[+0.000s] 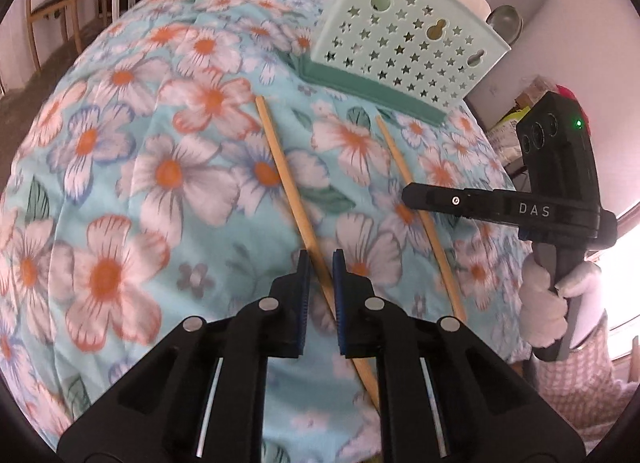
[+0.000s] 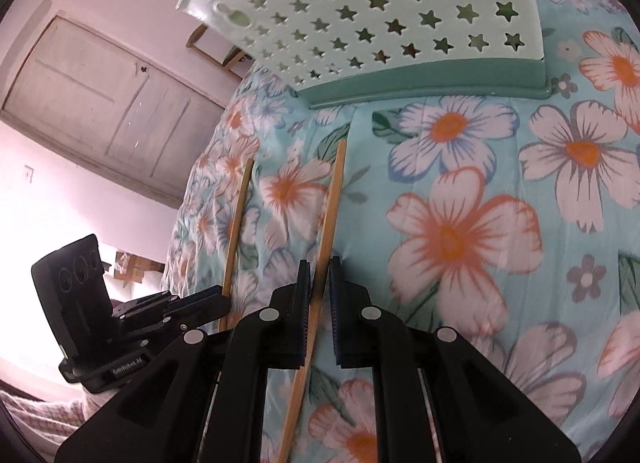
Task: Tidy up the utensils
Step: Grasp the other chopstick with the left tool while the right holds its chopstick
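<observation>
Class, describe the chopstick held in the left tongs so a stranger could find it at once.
Start at the mint star-punched basket on the floral cloth. Two chopsticks lie before it. Yours is the left chopstick, clamped by the left tongs.

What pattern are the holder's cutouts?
Stars, on the pale green holder; clearest in the right wrist view.

Both wrist cams close, angled down; share floral cloth (image 1: 120,183), chopsticks.
</observation>
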